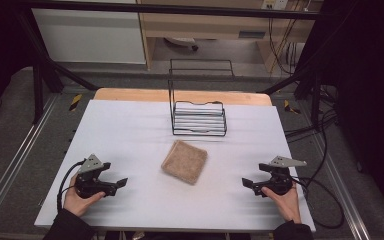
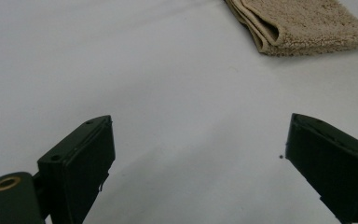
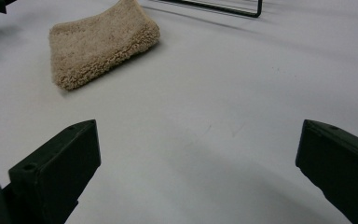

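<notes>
Tabletop [image 1: 130, 130] was plain pale white, with a light wood strip along its far edge. Folded towel [image 1: 184, 161] ahead of both sets of jaws was tan-beige, uniformly fuzzy, unpatterned. Wire rack [image 1: 199, 119] beyond the towel was black. Left gripper [image 1: 121, 183] and right gripper [image 1: 247, 183] were black, each topped by a grey plate; jaws matte black.

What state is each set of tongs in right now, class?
Left tongs: open, holding nothing, short of the folded beige towel.
Right tongs: open, holding nothing, also clear of the towel.
</notes>
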The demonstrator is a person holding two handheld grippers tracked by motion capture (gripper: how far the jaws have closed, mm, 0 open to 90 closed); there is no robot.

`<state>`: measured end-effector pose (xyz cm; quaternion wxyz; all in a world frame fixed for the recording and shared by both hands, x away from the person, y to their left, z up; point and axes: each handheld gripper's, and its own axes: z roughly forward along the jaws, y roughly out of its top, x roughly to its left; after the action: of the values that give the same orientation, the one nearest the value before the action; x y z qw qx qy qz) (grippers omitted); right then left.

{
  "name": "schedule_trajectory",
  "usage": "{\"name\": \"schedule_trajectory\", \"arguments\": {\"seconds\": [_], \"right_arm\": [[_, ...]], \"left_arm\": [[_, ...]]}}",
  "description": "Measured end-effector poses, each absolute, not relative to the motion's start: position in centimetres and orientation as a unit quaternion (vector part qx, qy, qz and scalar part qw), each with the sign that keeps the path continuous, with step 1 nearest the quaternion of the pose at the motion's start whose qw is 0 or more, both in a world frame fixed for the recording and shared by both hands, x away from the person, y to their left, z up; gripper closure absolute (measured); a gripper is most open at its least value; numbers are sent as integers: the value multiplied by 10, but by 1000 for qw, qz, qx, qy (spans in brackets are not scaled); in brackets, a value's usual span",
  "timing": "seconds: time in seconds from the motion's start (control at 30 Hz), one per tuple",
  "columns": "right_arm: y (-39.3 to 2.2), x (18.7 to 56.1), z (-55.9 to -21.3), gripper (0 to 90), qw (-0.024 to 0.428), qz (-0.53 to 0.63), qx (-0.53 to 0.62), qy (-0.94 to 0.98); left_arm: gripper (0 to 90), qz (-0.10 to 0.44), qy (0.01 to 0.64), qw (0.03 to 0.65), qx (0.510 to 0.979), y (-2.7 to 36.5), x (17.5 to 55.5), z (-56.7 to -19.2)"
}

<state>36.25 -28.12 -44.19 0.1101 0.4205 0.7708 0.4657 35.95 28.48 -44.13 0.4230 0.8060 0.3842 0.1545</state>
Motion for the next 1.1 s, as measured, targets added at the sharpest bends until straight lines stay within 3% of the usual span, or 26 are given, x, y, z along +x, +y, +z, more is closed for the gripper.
{"name": "schedule_trajectory", "arguments": {"seconds": [0.53,1.1], "right_arm": [[-277,362,-442,3,114,456,420,776],[-271,363,-442,3,120,444,417,784]], "left_arm": [[77,156,378,426,807,278,358,-438],[126,143,384,416,811,240,362,-431]]}}
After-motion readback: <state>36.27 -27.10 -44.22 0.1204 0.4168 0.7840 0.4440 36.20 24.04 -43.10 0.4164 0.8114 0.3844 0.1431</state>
